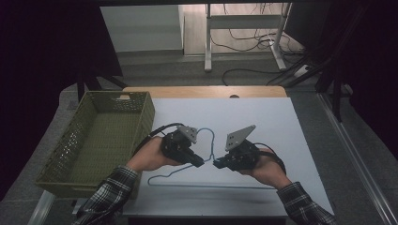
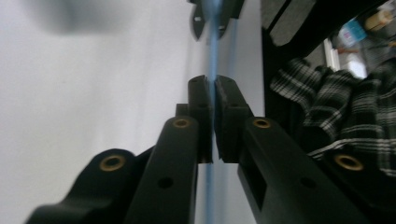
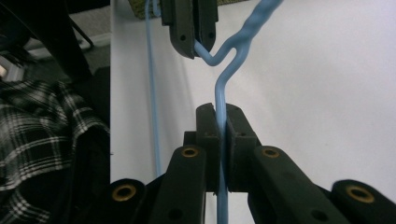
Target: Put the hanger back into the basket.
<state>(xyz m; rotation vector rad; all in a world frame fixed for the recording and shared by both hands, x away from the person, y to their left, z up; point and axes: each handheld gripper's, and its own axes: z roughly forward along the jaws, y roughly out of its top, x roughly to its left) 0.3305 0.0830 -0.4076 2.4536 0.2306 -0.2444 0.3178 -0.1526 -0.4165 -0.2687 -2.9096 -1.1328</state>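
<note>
Both grippers clamped on the blue wire hanger [image 1: 210,159] near its neck: left gripper [image 1: 199,161], right gripper [image 1: 218,163]. Hanger lies on the white surface [image 1: 281,140], basket [image 1: 101,136] empty, so grasp looks done, move pending. Right gripper view shows the neck twist; high view shows the full outline

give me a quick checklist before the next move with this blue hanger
1. Left tool shut on the blue wire hanger: ok, jaws pinch the wire in the left gripper view.
2. Right tool shut on the hanger: ok, wire runs between closed jaws.
3. Both grips sit on either side of the twisted neck: ok.
4. Hanger's long bottom bar resting on the white table sheet: cannot tell whether touching or lifted.
5. Green basket clear of both hands: ok, it stands apart at the left.
</note>
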